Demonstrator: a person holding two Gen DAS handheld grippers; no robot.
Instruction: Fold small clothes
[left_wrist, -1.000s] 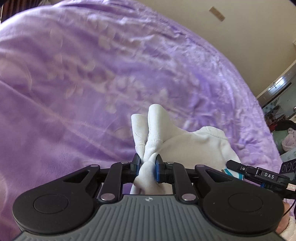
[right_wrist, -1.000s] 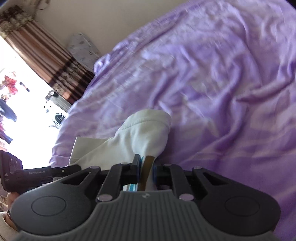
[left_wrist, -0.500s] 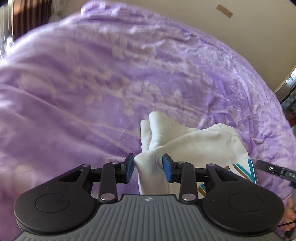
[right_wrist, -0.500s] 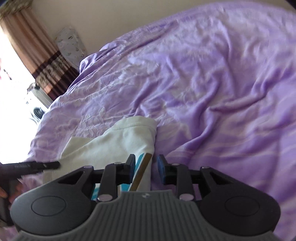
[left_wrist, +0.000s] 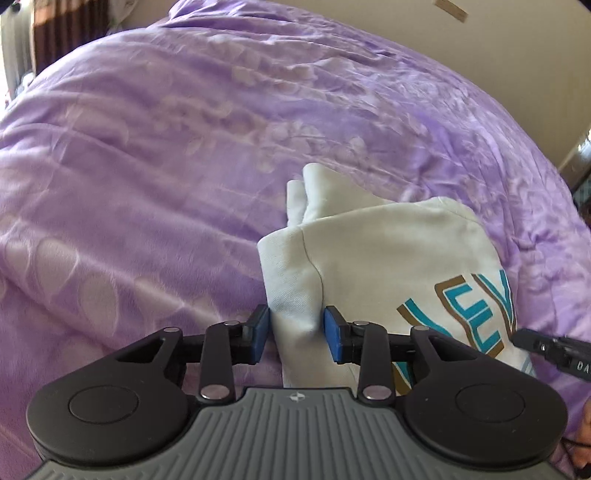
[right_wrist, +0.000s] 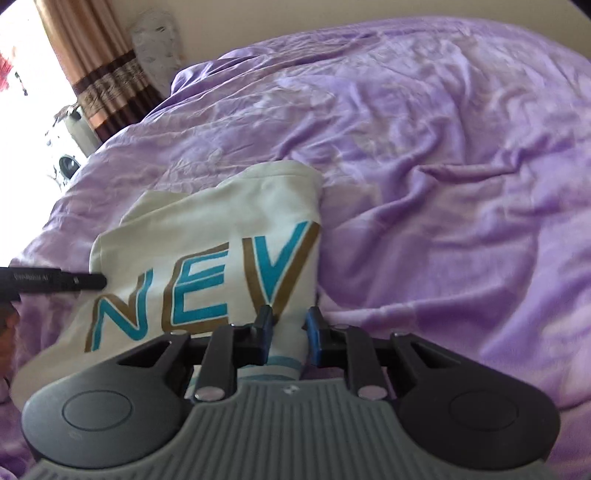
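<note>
Cream cloth, the small shirt (left_wrist: 388, 266), lies folded on the purple blanket (left_wrist: 147, 166), its teal lettering now showing where a second ago it was bunched. The left gripper (left_wrist: 297, 328) has let go, jaws parted around the shirt's corner. The right gripper (right_wrist: 288, 328) narrowed again, straddling the hem; grip unclear.

Both grippers' jaws apart, angled down
</note>
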